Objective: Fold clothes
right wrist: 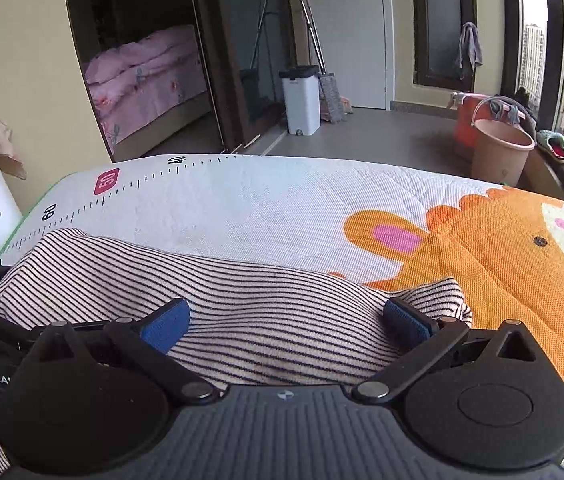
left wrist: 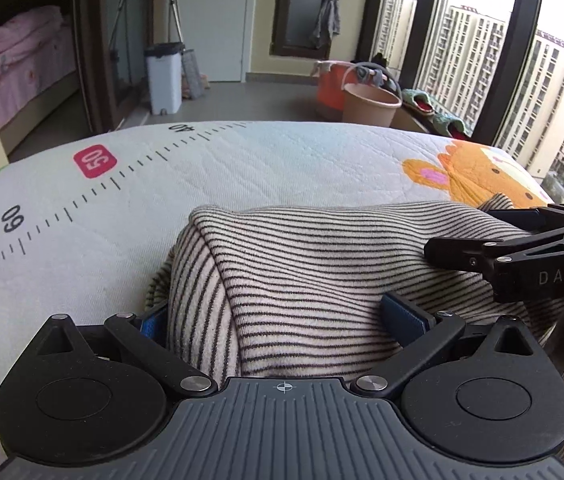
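**Both tongs spread over a striped garment on a printed mat**

Left wrist view, nearest: the left tongs (left wrist: 282, 320) stand spread wide, their blue pads (left wrist: 404, 318) set on either side of a raised fold of the striped garment (left wrist: 302, 264); whether the pads touch the cloth cannot be told. At 3 o'clock the right tongs (left wrist: 448, 254) reach in from the side, lying over the garment's upper surface. The garment is bunched and partly folded, its rounded edge toward 10 o'clock, and it rests on the mat (left wrist: 242, 160), which is pale and printed with a ruler scale marked 40, 50 and 60 and an orange cartoon animal (left wrist: 478, 176) at 2 o'clock.

Right wrist view, nearest: the right tongs (right wrist: 282, 322) are likewise spread, with cloth lying between the pads (right wrist: 166, 324). The garment runs from 9 o'clock to just past centre, its right end touching the edge of the orange print (right wrist: 482, 248).

Beyond the mat: a pink bucket (right wrist: 500, 152) at 2 o'clock, a white bin (right wrist: 301, 100) at 12 o'clock, and a bed with pink bedding (right wrist: 146, 76) at 11 o'clock.
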Available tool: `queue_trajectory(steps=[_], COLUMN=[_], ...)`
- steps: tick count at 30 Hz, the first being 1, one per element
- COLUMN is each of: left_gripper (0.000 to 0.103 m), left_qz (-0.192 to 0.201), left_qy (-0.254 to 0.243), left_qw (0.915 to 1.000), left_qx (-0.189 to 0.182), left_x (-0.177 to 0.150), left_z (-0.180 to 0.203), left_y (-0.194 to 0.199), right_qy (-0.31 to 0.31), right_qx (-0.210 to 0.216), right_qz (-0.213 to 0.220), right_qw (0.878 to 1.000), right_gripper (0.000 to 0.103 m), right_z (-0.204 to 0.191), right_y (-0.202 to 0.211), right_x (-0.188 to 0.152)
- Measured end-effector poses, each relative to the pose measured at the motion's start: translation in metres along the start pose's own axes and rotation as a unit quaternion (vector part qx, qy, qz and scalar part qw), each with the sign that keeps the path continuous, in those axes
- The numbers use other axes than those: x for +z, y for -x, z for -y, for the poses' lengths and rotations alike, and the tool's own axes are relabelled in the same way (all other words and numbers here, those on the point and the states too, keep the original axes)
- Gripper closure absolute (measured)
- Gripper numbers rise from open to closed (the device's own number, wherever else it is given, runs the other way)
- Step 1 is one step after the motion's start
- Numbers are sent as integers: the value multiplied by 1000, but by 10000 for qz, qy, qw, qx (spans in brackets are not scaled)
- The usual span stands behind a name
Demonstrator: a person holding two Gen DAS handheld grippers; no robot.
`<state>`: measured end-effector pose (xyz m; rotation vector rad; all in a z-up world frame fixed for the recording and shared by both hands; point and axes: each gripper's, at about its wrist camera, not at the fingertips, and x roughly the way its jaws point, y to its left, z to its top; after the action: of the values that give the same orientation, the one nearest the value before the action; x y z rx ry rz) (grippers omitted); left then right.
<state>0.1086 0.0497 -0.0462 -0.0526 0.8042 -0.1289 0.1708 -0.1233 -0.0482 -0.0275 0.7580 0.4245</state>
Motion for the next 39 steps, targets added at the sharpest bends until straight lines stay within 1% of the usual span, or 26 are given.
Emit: queue_trajectory(steps=[6,9,14,17,19,21,22,23,25,26,27,29,31,33,36,38,39], left_gripper=[0,0,0,0,0,0,0,0,0,0,0,0,0,0,0,0,0], left_qz=[-146,-240,-229,-250,-292,-331,-337,-343,-349,-338,-325,-267,-178,-101,-9,50,84], left_qy=[-122,-191,-516,-538,-467,-424,-427,-432,-453,-465,-477,-513,-562,-557,-508,-554,-620], left_qw=[9996,9989,9975,9972,9973,9972,9972,9971,9969,9968,9968,9970,9977,9980,9985,9981,9975], left_qx=[-196,-362,-414,-466,-491,-514,-519,-524,-540,-546,-551,-517,-347,-277,-224,-262,-340], left_x=[-19,-29,-46,-50,-51,-53,-53,-54,-54,-54,-53,-52,-52,-51,-49,-46,-44], left_z=[7,12,25,25,23,22,23,23,25,24,24,22,18,11,2,2,5], left_y=[23,37,55,60,59,58,57,57,58,59,60,66,71,77,83,86,87], right_qy=[149,253,560,799,853,647,443,200,-297,-555,-750,-1054,-1413,-1928,-2418,-2503,-2524], right_qx=[52,141,260,260,441,881,1217,1596,2269,2525,2685,2738,2632,2723,2831,2824,2812], right_qz=[-179,-283,-393,-204,34,98,9,-131,-405,-537,-644,-842,-981,-1043,-839,-561,-410], right_qw=[9997,9992,9973,9963,9954,9940,9916,9869,9726,9645,9582,9523,9493,9369,9243,9244,9250], right_gripper=[0,0,0,0,0,0,0,0,0,0,0,0,0,0,0,0,0], right_z=[-10,-14,-22,-27,-28,-27,-25,-23,-19,-18,-17,-17,-13,-3,8,13,15], right_y=[28,45,74,96,117,135,140,144,147,145,141,130,114,101,91,89,88], right_x=[-19,-30,-52,-58,-59,-60,-62,-64,-69,-74,-77,-83,-85,-82,-68,-53,-44])
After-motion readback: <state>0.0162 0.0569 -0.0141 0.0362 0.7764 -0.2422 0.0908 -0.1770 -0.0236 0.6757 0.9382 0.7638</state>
